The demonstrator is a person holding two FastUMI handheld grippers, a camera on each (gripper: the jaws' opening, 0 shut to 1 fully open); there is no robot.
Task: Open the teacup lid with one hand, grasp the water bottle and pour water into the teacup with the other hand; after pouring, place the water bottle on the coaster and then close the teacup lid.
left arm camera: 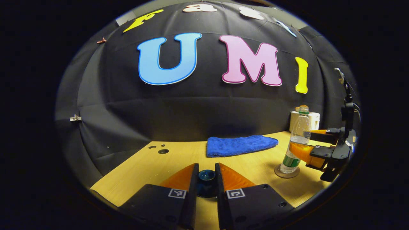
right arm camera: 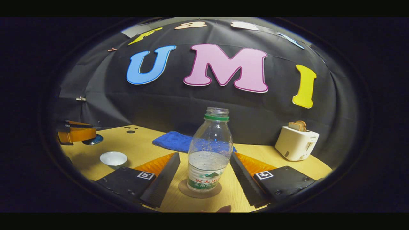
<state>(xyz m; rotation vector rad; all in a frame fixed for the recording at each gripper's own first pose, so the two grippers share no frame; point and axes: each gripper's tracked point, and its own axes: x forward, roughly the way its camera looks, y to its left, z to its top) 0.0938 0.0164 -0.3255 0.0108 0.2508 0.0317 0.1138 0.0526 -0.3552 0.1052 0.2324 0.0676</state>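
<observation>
A clear, uncapped water bottle point(right arm camera: 209, 153), about half full, stands upright on a round brown coaster point(right arm camera: 199, 193). My right gripper point(right arm camera: 204, 156) is open with a finger on each side of the bottle and gaps between. From the left gripper view the bottle point(left arm camera: 295, 150) and right gripper point(left arm camera: 301, 140) are at the right. The left gripper point(left arm camera: 206, 166) is shut on the knob of the dark blue teacup lid point(left arm camera: 206, 180), low over the table. The white teacup point(right arm camera: 113, 158) sits uncovered to the left of the bottle, with the left gripper point(right arm camera: 76, 134) and lid point(right arm camera: 94, 140) behind it.
A folded blue cloth point(left arm camera: 239, 145) lies at the back of the wooden table point(left arm camera: 255, 169). A white toaster point(right arm camera: 296, 143) holding bread stands at the back right. Small holes point(left arm camera: 163, 151) mark the table's far left. The black booth wall closes the rear.
</observation>
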